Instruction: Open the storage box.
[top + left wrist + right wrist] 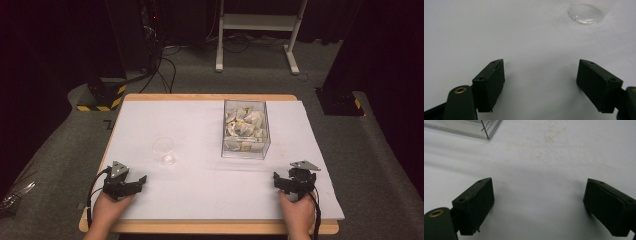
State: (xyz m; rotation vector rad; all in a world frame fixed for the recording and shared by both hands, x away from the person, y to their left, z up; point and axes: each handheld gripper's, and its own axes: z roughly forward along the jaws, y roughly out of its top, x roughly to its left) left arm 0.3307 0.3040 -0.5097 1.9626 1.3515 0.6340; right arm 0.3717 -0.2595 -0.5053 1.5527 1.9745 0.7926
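- Clear plastic makes up the cup (164, 149), which is seen standing upright on the white sheet (200, 190) covering the table (210, 228).
- The cup is placed ahead of the left gripper (141, 181) and a little toward the table's middle, near it but apart from it.
- From the left gripper view, the cup's base (585, 13) is seen at the upper right, beyond the jaws and off to the side of the gap between them.
- The left gripper (540, 82) is held low over the sheet with its jaws spread wide; nothing but bare sheet is seen between them.
- A clear box (245, 129) filled with pale crumpled pieces (244, 125) is set on the far right part of the sheet, to the right of the cup and well apart from it.
- The right gripper (278, 181) is held at the near right edge of the sheet, on the near side of the box and clear of it.
- In the right gripper view, a corner of the box (487, 131) is seen at the upper left, past the jaws.
- The right gripper (539, 205) is also spread apart, with nothing gripped; faint tan stains (549, 137) are seen on the sheet beyond it.
- Each gripper is held by a hand entering from the near edge, the left hand (109, 210) and the right hand (297, 216).
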